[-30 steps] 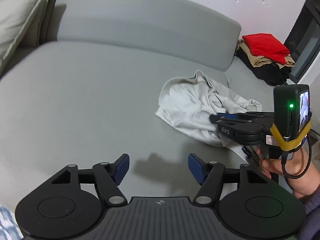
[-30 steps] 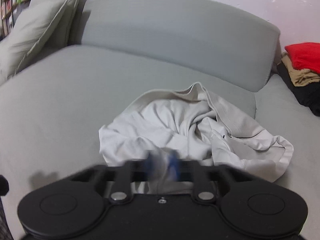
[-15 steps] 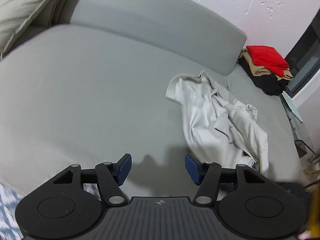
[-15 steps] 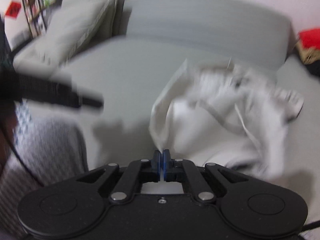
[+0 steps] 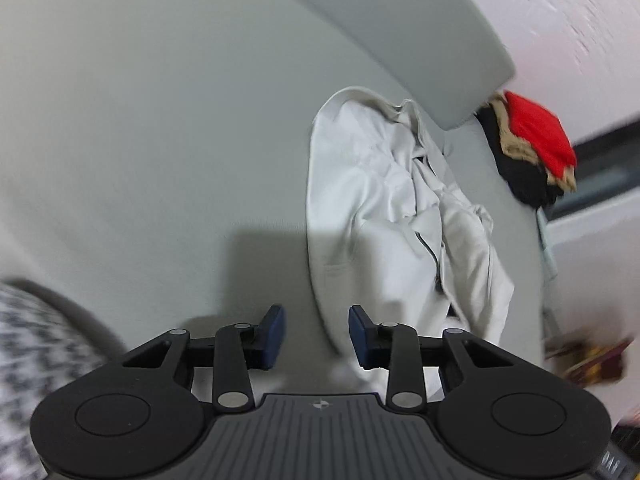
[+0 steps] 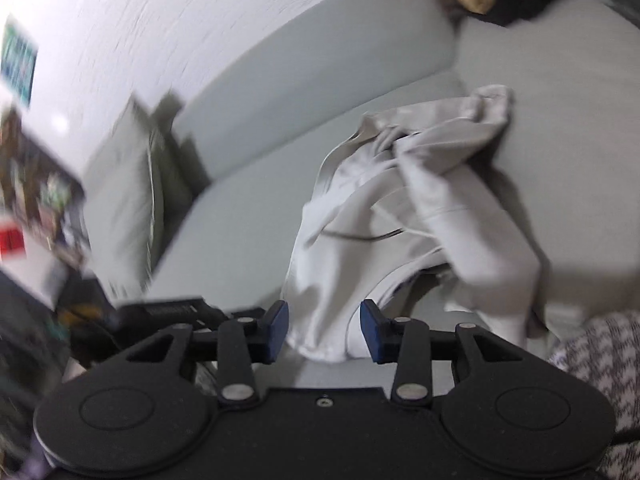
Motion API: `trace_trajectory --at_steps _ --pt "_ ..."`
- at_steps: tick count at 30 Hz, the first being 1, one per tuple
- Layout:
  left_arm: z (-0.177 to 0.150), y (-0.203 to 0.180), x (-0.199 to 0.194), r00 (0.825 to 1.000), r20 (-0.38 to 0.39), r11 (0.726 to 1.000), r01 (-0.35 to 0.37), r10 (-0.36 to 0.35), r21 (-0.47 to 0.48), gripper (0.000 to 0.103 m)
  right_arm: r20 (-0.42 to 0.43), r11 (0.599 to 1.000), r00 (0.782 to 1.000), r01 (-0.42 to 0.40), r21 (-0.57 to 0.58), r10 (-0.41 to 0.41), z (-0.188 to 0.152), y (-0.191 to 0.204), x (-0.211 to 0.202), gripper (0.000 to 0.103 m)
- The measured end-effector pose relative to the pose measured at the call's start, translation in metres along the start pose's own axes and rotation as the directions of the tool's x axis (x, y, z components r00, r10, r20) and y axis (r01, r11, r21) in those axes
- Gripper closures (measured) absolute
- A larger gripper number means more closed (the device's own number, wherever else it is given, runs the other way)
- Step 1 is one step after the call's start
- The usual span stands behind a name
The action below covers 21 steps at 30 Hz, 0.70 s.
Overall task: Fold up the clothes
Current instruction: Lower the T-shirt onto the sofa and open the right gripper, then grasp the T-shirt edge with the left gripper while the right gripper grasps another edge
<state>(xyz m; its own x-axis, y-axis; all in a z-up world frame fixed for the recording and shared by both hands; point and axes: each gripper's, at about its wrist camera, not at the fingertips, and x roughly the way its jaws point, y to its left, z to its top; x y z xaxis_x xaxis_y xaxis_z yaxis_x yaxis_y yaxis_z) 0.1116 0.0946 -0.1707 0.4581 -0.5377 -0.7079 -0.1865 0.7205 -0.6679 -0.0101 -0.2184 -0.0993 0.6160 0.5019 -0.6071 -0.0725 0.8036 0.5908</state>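
Observation:
A crumpled pale grey garment point(image 5: 384, 216) lies stretched along the grey sofa seat point(image 5: 160, 140), toward its near edge. My left gripper point(image 5: 316, 334) is open, low over the seat, with the garment's near hem at its right finger. In the right wrist view the same garment point(image 6: 400, 232) runs from the sofa back down to my right gripper point(image 6: 323, 332). That gripper is open, and the garment's near edge sits between its blue pads without being pinched.
A stack of folded clothes, red on tan on black point(image 5: 532, 148), sits at the sofa's far right end. The curved backrest point(image 5: 400, 28) runs behind. A pale cushion point(image 6: 132, 196) leans at the sofa's left end. Black-and-white checked fabric point(image 5: 24, 360) shows at the near left.
My right gripper was shut on the garment's edge and dragged it toward the near edge of the sofa; now it is open. The left gripper has swung closer to the garment's near hem.

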Motion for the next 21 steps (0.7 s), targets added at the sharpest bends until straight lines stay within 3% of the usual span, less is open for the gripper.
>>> trace_trajectory --at_steps 3,8,15,18,21 --pt "0.006 0.01 0.013 0.999 -0.008 0.996 0.035 -0.036 -0.081 0.079 0.031 0.998 1.0 -0.007 0.059 0.005 0.004 -0.014 -0.008 0.064" --pt "0.016 0.014 0.032 0.999 -0.028 0.992 0.031 -0.035 -0.124 0.087 0.054 0.996 0.999 0.004 0.084 -0.008 0.006 -0.027 -0.011 0.064" --pt "0.024 0.007 0.043 0.998 -0.045 0.996 0.045 -0.049 -0.083 0.086 0.092 0.992 0.995 0.023 0.127 -0.035 0.013 -0.047 -0.024 0.064" --pt "0.024 -0.006 0.041 1.0 -0.021 1.0 0.003 -0.003 -0.022 0.094 0.104 0.989 0.993 0.034 0.143 -0.049 0.014 -0.052 -0.029 0.064" --pt "0.019 -0.025 0.03 0.99 0.068 0.988 -0.129 0.123 0.088 0.098 0.111 0.988 0.992 0.046 0.149 -0.063 0.014 -0.055 -0.031 0.064"
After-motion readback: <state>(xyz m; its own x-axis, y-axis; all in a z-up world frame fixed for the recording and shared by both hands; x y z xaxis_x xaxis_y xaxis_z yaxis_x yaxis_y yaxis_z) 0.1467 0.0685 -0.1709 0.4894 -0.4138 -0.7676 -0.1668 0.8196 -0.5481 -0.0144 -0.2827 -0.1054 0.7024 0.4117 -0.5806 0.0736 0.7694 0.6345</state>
